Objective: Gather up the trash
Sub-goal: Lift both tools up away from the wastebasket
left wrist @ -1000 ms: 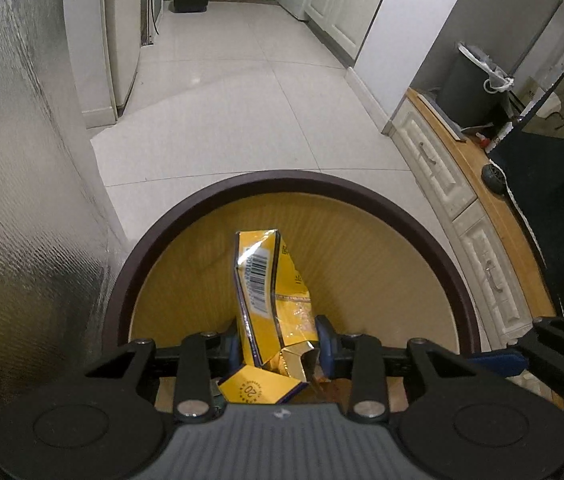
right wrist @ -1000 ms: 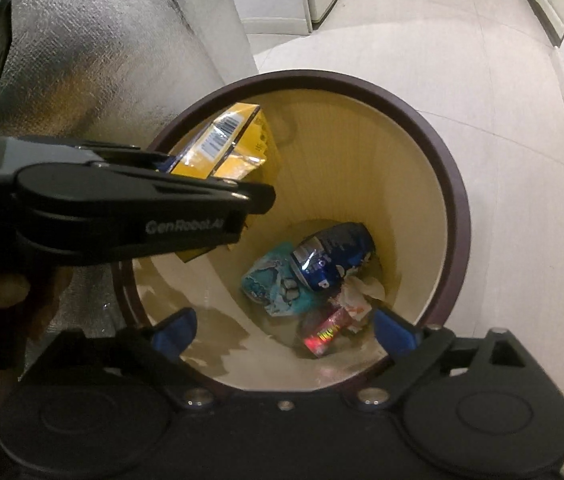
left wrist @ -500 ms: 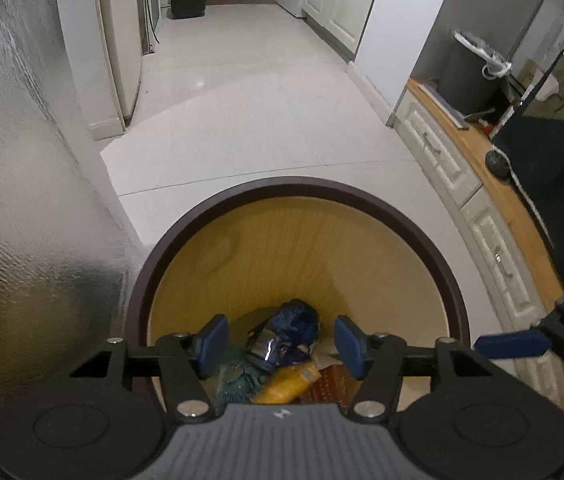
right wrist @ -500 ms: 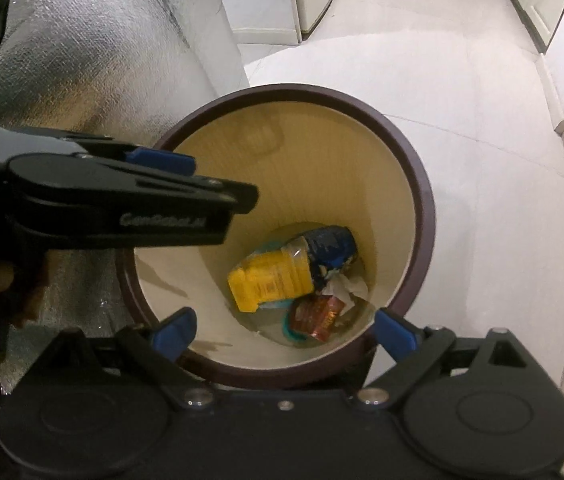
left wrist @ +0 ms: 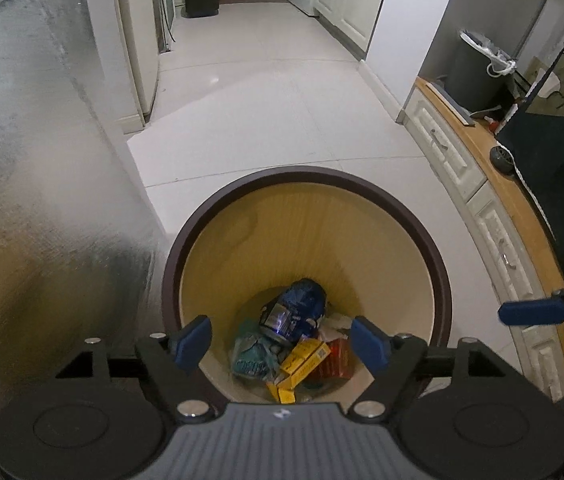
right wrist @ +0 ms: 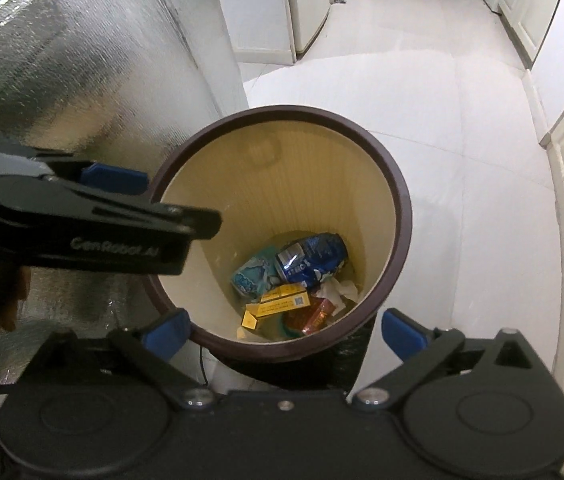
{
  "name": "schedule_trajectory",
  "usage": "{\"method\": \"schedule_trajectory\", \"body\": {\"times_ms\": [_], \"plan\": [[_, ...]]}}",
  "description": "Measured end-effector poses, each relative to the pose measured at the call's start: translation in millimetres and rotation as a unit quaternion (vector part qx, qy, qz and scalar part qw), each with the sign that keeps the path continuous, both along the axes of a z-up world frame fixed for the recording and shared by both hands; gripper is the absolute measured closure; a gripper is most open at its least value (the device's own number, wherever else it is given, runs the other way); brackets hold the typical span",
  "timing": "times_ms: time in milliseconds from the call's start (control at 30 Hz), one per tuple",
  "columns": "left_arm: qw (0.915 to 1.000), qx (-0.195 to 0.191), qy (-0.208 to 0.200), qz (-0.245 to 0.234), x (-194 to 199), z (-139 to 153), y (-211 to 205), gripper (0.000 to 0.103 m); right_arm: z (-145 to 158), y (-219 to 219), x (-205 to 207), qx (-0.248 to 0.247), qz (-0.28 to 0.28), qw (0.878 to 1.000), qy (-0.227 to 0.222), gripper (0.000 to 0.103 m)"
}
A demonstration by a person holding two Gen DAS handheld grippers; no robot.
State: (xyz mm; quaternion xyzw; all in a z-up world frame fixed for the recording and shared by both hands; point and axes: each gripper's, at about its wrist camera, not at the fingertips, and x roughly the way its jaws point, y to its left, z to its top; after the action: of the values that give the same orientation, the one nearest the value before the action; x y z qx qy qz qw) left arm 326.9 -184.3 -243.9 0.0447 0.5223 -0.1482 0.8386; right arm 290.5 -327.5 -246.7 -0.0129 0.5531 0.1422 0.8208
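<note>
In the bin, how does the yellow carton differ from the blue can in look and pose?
The yellow carton is a flat-sided, printed box with a loose flap; the blue can is rounded, shiny metal and dented. The yellow carton lies nearer the camera's side of the bin floor, the blue can beyond it towards the far wall. Both lie on their sides at the bottom of the brown-rimmed bin, among other wrappers, with neither claw touching them.

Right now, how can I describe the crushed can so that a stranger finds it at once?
Look into the round bin with the dark brown rim. At its bottom lies a small heap of trash; the crushed can is on top, towards the far side. It is the only dark blue, shiny metal piece there.
</note>
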Motion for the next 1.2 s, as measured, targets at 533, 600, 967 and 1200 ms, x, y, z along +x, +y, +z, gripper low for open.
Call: {"method": "schedule_trajectory", "body": {"times_ms": [533,600,967,1200], "plan": [[0.9995,0.008,0.006,0.031,-43,23,29,0.000,28,-12,-29,-0.015,-0.028,0.999,-0.038,0.000],[0.9994,0.009,0.005,0.033,-47,27,32,0.000,31,-14,-32,-0.021,-0.031,0.998,-0.042,0.000],[0.9994,0.022,-0.006,0.026,-77,45,39,0.000,47,-26,-56,-0.023,-0.053,0.996,-0.066,0.000],[0.9991,0.016,-0.035,0.018,-95,67,42,0.000,63,-30,-71,-0.026,-0.070,0.993,-0.089,0.000]]}}
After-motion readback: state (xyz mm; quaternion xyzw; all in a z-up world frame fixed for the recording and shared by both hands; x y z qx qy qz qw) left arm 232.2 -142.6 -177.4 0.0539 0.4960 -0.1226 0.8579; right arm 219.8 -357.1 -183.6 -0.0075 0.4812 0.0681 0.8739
